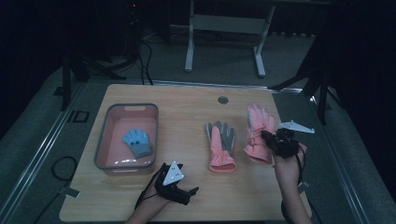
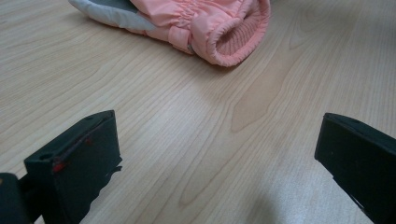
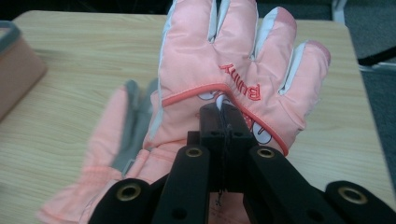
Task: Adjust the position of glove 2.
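Note:
My right gripper [image 1: 267, 136] is shut on the back of a pink glove [image 1: 256, 130] at the table's right, and the glove's finger end is raised off the wood. In the right gripper view the closed jaws [image 3: 223, 111] pinch the fabric of that glove [image 3: 233, 56] just below its red lettering. A second pink glove [image 1: 221, 145] lies flat, grey palm up, at the table's middle; its cuff [image 2: 229, 32] opens toward my left gripper. The left gripper [image 1: 185, 191] rests near the front edge, open, with bare wood between its jaws [image 2: 215, 158].
A pink tub with a grey rim [image 1: 100, 142] stands at the left and holds a small blue glove [image 1: 138, 143]. A round metal grommet [image 1: 222, 100] sits in the tabletop near the far edge. Beyond the table stand a white desk frame [image 1: 224, 28] and dark tripod legs.

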